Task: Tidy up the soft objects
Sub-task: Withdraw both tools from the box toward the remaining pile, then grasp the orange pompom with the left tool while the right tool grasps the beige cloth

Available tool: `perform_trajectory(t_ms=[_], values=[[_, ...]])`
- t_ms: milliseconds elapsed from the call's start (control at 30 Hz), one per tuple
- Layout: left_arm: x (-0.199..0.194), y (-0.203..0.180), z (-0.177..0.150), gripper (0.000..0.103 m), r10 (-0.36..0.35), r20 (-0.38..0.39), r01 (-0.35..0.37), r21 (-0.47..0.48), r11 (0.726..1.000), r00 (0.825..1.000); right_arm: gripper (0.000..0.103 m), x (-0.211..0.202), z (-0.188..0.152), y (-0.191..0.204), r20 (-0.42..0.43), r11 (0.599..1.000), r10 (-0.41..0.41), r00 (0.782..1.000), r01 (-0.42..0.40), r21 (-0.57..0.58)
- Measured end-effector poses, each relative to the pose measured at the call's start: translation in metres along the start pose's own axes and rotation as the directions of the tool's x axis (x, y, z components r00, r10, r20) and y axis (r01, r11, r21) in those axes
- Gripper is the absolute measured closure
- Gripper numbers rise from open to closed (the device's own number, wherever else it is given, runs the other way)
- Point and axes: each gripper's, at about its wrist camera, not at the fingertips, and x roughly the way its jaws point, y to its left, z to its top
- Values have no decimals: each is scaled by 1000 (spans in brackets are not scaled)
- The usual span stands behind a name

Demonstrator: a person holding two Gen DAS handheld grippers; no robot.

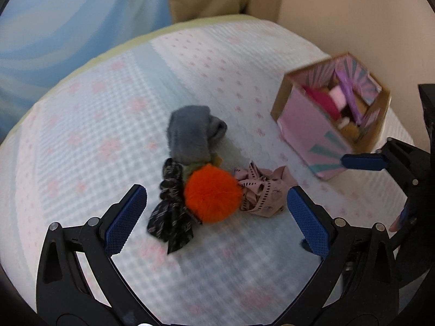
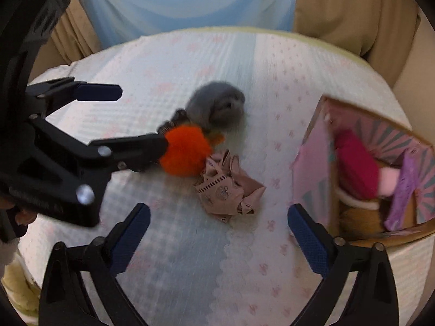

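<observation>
An orange pom-pom [image 1: 212, 193] lies mid-bed in a small pile with a grey fuzzy sock [image 1: 191, 133], a black patterned scrunchie [image 1: 171, 212] and a crumpled pink cloth [image 1: 265, 193]. My left gripper [image 1: 217, 212] is open just short of the pile, its jaws either side of the pom-pom. In the right wrist view the left gripper [image 2: 130, 116] reaches the pom-pom [image 2: 186, 154] from the left. My right gripper [image 2: 218, 233] is open and empty, just short of the pink cloth [image 2: 229, 193]. The grey sock [image 2: 216, 106] lies beyond.
A pink cardboard box [image 1: 330, 121] holding several soft items stands on the bed at the right; it shows beside my right finger in the right wrist view [image 2: 312, 168]. The bedcover [image 1: 108, 108] is pale checked fabric. Curtains and a wall lie behind the bed.
</observation>
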Motion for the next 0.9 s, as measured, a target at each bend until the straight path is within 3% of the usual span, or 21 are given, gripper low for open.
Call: perform_trajectory(t_ms=[100,200,267,300,600,800,900], values=[[28,-3,-2,3,-19,-14,20,45,999,1000,7,21,-1,-1,-1,1000,6,1000,-6,10],[49,-5,-3,11,-30,-24,32,92,995,999,7,42,0,0,2,1000,-2,1000,2,-10],[64,-6,-5,20,-40,-40,45,120,992,998,13,55,1,0,9,1000,-3,1000,3,-23],[71,-6,-6,22,-45,-50,51,132,990,998,19,62,1,0,5,999,-7,1000,7,-36],[98,0,-9,32,-56,-91,71,177,982,994,37,96,0,-5,-16,997,-33,999,32,-75],[112,3,-12,46,-39,-125,64,201,978,991,45,99,1,-3,-3,995,-39,999,39,-89],[116,2,-11,60,-30,-126,58,223,973,992,52,98,0,-1,1,994,-38,999,38,-102]])
